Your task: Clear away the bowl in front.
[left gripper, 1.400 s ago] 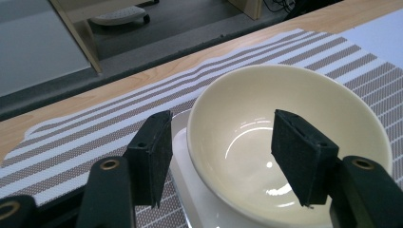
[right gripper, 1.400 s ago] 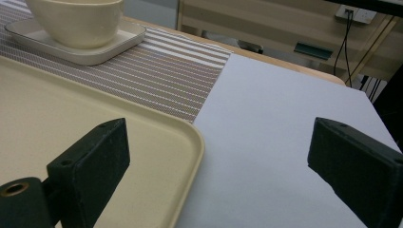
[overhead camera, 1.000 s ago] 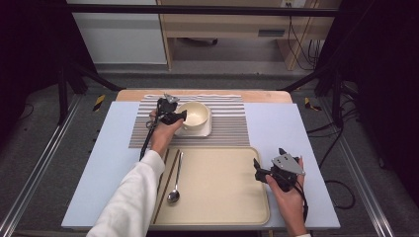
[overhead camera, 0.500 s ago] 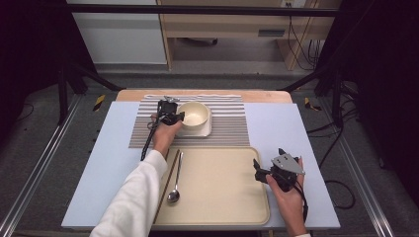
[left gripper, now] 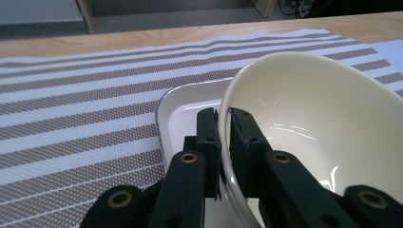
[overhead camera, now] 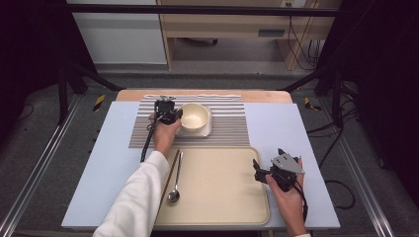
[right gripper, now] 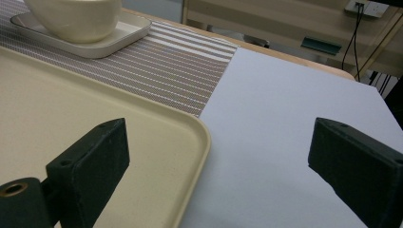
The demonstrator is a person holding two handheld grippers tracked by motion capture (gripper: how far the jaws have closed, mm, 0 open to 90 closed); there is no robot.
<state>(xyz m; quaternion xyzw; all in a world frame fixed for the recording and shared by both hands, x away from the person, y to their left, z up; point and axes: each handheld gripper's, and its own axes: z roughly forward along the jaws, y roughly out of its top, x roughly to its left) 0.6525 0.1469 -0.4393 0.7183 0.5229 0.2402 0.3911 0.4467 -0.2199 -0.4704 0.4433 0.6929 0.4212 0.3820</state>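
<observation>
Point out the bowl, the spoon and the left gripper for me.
bowl (overhead camera: 193, 116), high view, its inside.
spoon (overhead camera: 173, 196), high view, its scoop end.
left gripper (left gripper: 224, 124), left gripper view, between the jaw tips on the bowl's rim.

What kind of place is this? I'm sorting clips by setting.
Probably a lab recording station, not a dining room: a table framed by black stands, cables on the floor, staged with placemat and tray.

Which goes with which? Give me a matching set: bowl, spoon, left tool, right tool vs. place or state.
Things:
1. bowl
2. spoon
3. left tool
4. right tool

Places or states:
A. lying on the tray
B. open, nothing between its jaws
C. sitting on the small dish
D. shut on the bowl's rim

Pairs: 1-C, 2-A, 3-D, 4-B
</observation>
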